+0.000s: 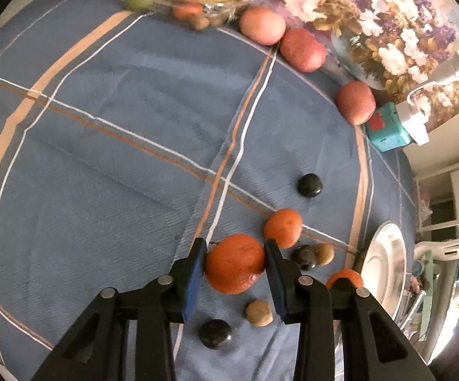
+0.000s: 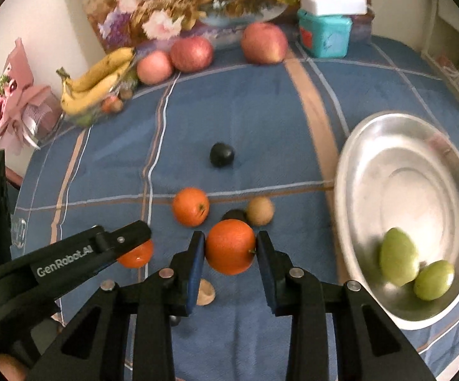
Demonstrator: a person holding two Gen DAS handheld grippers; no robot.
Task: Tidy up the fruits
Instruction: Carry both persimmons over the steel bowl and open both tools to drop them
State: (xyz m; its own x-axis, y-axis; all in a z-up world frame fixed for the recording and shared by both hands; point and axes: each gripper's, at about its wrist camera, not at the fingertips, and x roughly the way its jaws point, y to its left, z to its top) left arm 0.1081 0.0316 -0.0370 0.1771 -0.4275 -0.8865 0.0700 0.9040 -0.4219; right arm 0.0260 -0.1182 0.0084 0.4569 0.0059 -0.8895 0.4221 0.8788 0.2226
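A round orange fruit [image 1: 234, 263] was clamped by the left gripper [image 1: 234, 262]; another round orange [image 2: 230, 247] was clamped by the right gripper [image 2: 230, 249].

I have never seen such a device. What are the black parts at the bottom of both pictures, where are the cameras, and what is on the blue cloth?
The black parts are two hand-held grippers; a person carries one in each hand. Each picture comes from a camera on one gripper, looking along its fingers. The left gripper holds an orange; the right gripper holds another orange. On the blue cloth lie a third orange, apples, bananas and small dark and brown fruits. A metal bowl holds two green fruits.
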